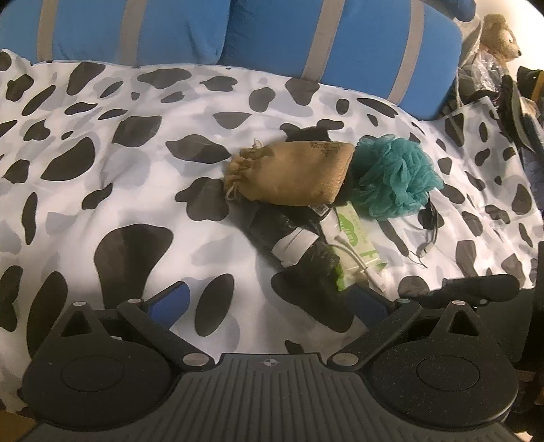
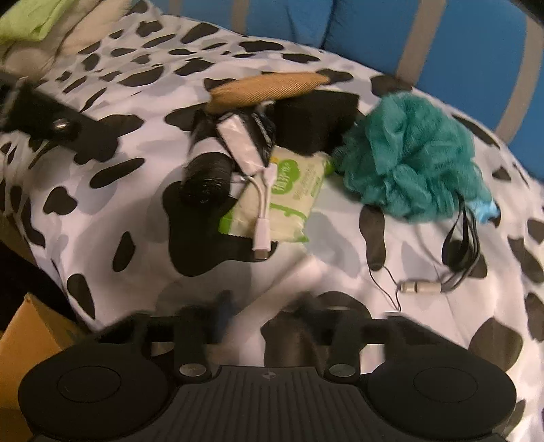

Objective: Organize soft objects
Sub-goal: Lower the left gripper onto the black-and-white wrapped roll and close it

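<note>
here, cow-print bedspread (image 1: 102, 190) (blue cushions (image 1: 357, 47) behind); left gripper (image 1: 268, 302) apart, right gripper (image 2: 261, 316) nearly together, empty.

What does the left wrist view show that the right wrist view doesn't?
Only the left wrist view: a teddy bear at the far right edge, the burlap pouch's drawstring mouth, and the left tool standing open over the bedspread.

Only the right wrist view: a lime green cloth at top left, a cardboard box at lower left, and the right tool, blurred.

Both: burlap pouch, teal bath pouf, green wipes pack, white adapter cable, black roll, black earphones, cow-print bedspread, blue striped pillows.
</note>
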A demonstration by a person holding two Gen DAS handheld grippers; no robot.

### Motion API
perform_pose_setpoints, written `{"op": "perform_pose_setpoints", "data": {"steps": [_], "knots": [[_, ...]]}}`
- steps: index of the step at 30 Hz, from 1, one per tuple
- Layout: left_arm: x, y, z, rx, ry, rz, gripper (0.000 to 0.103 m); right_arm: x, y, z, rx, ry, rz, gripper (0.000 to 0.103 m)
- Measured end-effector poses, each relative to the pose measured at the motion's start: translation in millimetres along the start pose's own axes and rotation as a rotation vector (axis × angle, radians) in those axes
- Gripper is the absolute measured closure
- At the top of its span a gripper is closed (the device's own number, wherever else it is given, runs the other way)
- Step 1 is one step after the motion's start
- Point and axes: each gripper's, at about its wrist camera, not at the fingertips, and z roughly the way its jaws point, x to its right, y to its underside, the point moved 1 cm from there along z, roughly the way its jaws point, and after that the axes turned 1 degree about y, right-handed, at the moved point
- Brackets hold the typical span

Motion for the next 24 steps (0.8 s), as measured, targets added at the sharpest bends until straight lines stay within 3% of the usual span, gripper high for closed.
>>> {"op": "perform_pose_setpoints", "data": {"steps": [1,2,11,13,24], "knots": [[2,0,1,0.003,0.004,0.002,0.000,1,1,-2,-0.001,-0.001,0.005,0.096],[3,0,2,0.005,0.007,0.005,0.000,3,1,-4,0.000,0.001,0.014,0.098],[13,-6,19,0.027,0.057,-0.032,0.002,40,-1,-40,0.069,0.039,0.125,0.098],[12,-9,27,0.011,0.065,-0.063,0.019,46,0,-50,0.090,0.044,0.140,0.098],[-4,-19,79,-0.081,0.123,-0.346,0.043,79,15,-89,0.154,0.050,0.253,0.098]]}}
